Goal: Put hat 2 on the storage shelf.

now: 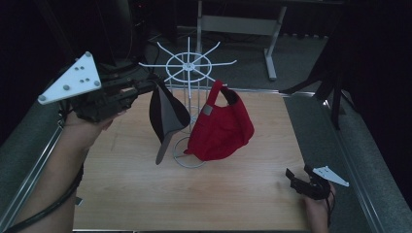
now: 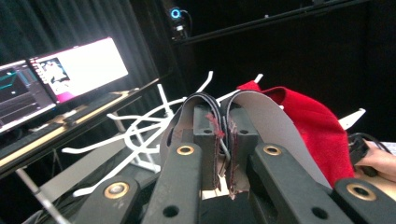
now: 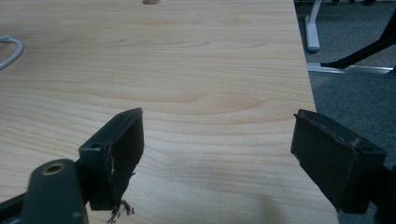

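Note:
A black cap with a grey brim [image 1: 167, 114] hangs in the air beside the white wire rack [image 1: 188, 63], its brim pointing down. My left gripper [image 1: 145, 87] is raised at the left and shut on the cap's rear edge. In the left gripper view the jaws [image 2: 225, 135] pinch the grey fabric [image 2: 275, 121] between their pads. A red cap [image 1: 221, 128] hangs from a rack arm on the right side; the same red cap [image 2: 313, 126] lies beyond the grey one. My right gripper [image 1: 294, 177] rests low near the table's right front corner, open and empty [image 3: 217, 140].
The rack's round wire base [image 1: 187, 158] stands mid-table on the wooden top [image 1: 145, 194]. Metal rails run along both table sides. A desk frame [image 1: 272, 48] stands behind. Lit monitors [image 2: 70, 74] sit beyond the rack in the left gripper view.

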